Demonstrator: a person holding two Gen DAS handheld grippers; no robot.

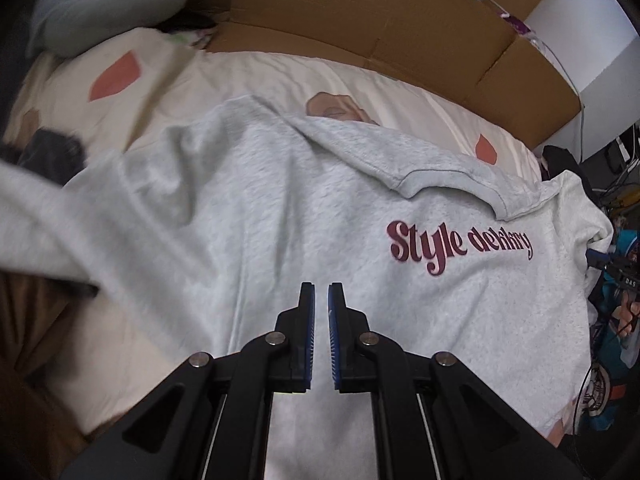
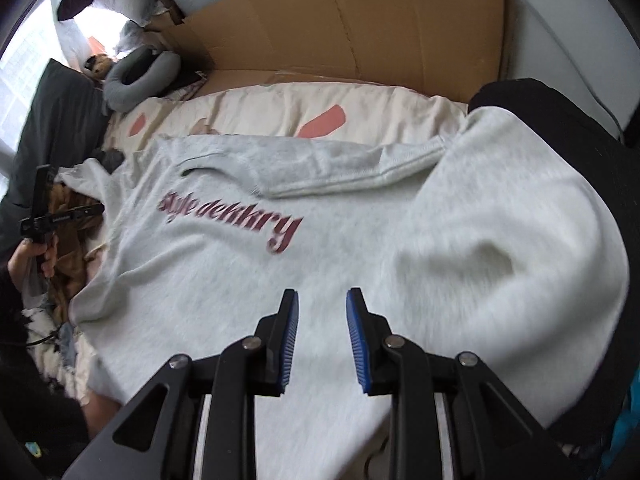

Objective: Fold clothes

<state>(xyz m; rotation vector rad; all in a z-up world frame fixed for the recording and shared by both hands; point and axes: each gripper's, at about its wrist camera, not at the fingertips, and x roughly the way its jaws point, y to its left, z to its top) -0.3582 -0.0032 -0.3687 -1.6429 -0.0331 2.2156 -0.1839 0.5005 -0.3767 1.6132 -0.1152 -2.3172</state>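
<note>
A light grey sweatshirt (image 1: 280, 200) (image 2: 240, 300) with dark red lettering (image 1: 456, 246) (image 2: 232, 220) lies spread on the bed, chest side up. One sleeve (image 2: 340, 168) is folded across it just above the lettering, and the right part bulges in a rounded hump (image 2: 500, 260). My left gripper (image 1: 321, 286) hovers over the cloth below the lettering, shut with nothing in it; the right wrist view shows it at far left (image 2: 60, 216) in a hand (image 2: 40, 256). My right gripper (image 2: 322, 292) hangs above the lower middle, jaws apart, nothing between them.
The bed has a cream sheet (image 1: 200, 80) (image 2: 320, 108) with pink patches. Flattened cardboard (image 1: 380, 20) (image 2: 340, 32) stands along its far side. A grey neck pillow (image 1: 108, 4) (image 2: 140, 76) lies at the far left, and dark cloth (image 2: 560, 128) lies at the right.
</note>
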